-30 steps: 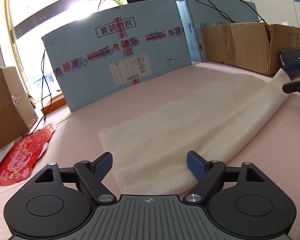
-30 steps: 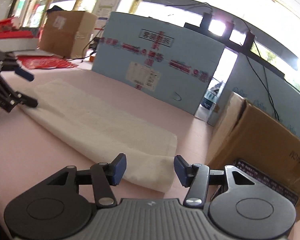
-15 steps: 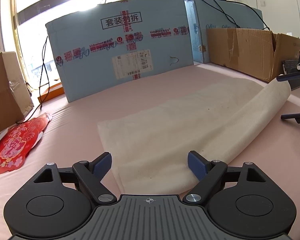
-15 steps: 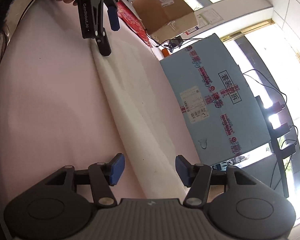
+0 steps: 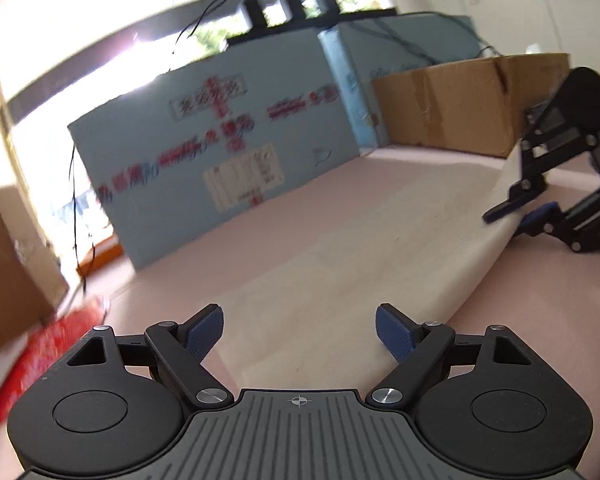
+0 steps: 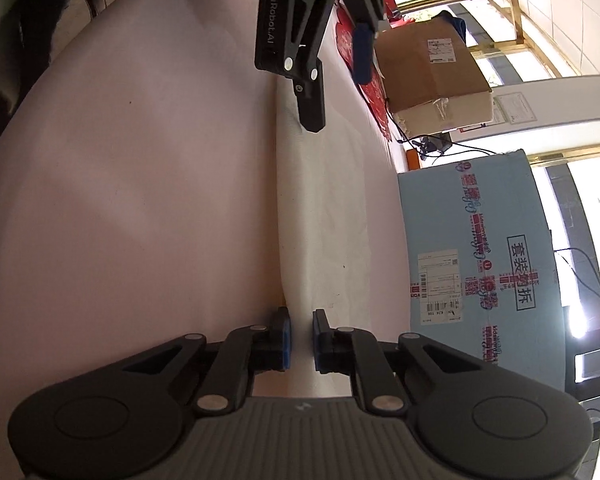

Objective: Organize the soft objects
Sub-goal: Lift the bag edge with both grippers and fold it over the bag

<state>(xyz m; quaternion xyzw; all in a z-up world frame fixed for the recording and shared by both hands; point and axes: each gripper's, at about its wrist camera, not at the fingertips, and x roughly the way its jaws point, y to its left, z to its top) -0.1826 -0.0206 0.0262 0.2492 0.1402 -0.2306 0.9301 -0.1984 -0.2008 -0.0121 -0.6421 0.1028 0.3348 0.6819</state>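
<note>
Pink surface [image 5: 400, 168] spreads under everything, wide and bare on my near side in the right wrist view. Big light-blue carton [image 5: 216, 160] stands upright at the far edge, printed red marks and a white label on its face; the left wrist view is blurred, so the print reads only in the right wrist view. Brown cardboard box [image 5: 460, 104] sits to the right of the blue one, at the surface's far corner. Second brown box [image 6: 432, 68] stands off to the left end, with a red decorated item [image 5: 40, 360] lying flat near it.

Cream cloth [image 5: 360, 264] lies in a long band across the surface, its near long edge rounded like a fold, running from one tool to the other.

My left tool [image 5: 299, 330] is spread wide, blue pads well apart, nothing between them; it hovers at the cloth's left end, the cloth corner showing in the gap. From the right wrist view its lower finger [image 6: 310, 100] points down at the cloth's edge; I cannot tell if it touches.

My right tool [image 6: 301, 344] is narrowed to a slim gap, with the cloth's folded edge running in between the pads. The pads look just beside the fabric; whether they pinch it I cannot tell. In the left wrist view the cloth's right end lifts up at that tool [image 5: 516, 210].
</note>
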